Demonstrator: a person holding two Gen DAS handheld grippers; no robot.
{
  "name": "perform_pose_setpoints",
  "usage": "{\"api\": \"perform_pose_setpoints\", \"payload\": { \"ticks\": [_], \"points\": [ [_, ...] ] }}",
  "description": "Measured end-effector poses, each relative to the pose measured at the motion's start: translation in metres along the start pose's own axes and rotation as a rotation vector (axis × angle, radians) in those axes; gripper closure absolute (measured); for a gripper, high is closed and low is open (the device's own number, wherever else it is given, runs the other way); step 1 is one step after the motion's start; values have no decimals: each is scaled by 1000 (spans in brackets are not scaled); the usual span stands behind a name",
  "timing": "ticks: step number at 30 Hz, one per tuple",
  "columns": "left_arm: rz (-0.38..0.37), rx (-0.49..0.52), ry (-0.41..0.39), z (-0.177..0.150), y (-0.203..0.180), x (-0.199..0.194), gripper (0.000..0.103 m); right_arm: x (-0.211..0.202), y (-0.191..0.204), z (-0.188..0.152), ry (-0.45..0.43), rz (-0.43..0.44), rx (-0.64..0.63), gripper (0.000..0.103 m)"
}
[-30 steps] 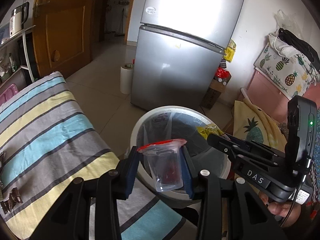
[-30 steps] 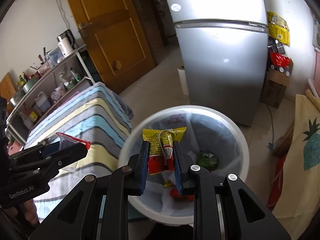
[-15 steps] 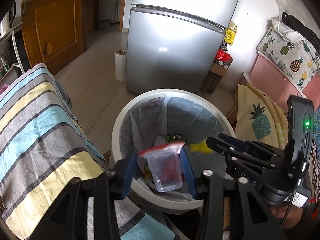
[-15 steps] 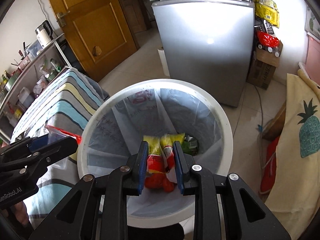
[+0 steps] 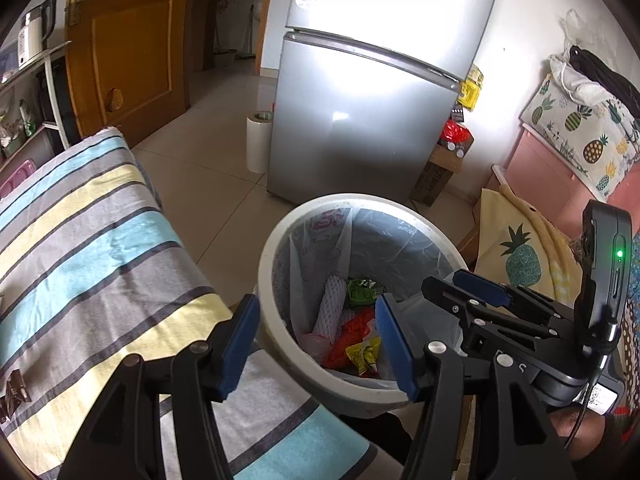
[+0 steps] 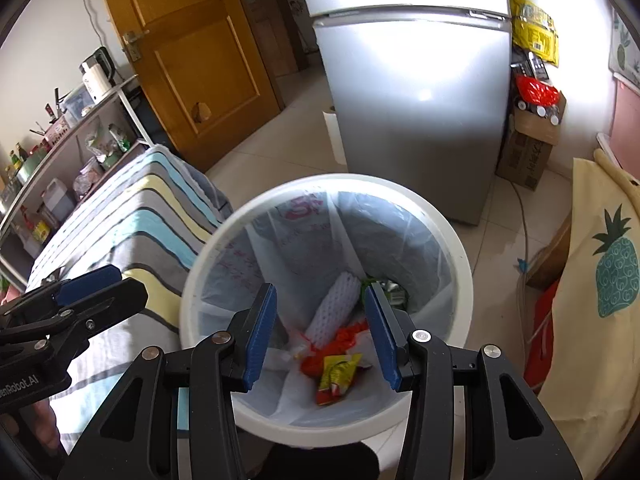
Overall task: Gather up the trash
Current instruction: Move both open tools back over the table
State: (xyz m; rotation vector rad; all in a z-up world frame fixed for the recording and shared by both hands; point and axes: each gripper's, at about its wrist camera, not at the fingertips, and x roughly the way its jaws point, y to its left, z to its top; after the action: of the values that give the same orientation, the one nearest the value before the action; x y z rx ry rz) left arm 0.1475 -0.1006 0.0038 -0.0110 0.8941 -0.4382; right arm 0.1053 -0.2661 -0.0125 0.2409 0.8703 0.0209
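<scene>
A white trash bin (image 5: 276,240) (image 6: 460,256) with a clear liner stands on the floor beside the striped table. In it lie a white foam net sleeve (image 5: 330,304) (image 6: 334,308), a green wrapper (image 5: 362,290), red wrappers (image 5: 354,330) (image 6: 348,336), a yellow-red snack packet (image 5: 366,354) (image 6: 336,376) and a clear plastic cup (image 5: 314,342). My left gripper (image 5: 318,344) is open and empty over the bin's near rim. My right gripper (image 6: 320,334) is open and empty above the bin's inside; it also shows in the left wrist view (image 5: 476,300).
A striped tablecloth (image 5: 88,248) (image 6: 152,216) covers the table at left, with a brown wrapper (image 5: 14,388) near its edge. A silver fridge (image 5: 360,120) stands behind the bin, a paper roll (image 5: 258,140) beside it. A pineapple cloth (image 6: 600,280) hangs at right.
Both grippers have opened. The clear cup has dropped from the left one and the yellow-red packet from the right one into the bin.
</scene>
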Motion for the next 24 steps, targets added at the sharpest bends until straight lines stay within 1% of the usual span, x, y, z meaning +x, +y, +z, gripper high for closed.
{"api": "perform_pose_setpoints", "payload": {
  "ticks": [6, 9, 12, 24],
  "points": [
    [27, -36, -42, -8, 20, -24, 39, -10, 19, -2, -28, 23, -10, 56],
    [59, -51, -68, -14, 32, -38, 38, -14, 29, -2, -38, 40, -18, 56],
    [74, -86, -85, -20, 47, -49, 37, -18, 43, -3, -46, 64, -37, 56],
    [205, -204, -156, -48, 111, -98, 35, -25, 114, -4, -69, 178, -145, 56]
  ]
}}
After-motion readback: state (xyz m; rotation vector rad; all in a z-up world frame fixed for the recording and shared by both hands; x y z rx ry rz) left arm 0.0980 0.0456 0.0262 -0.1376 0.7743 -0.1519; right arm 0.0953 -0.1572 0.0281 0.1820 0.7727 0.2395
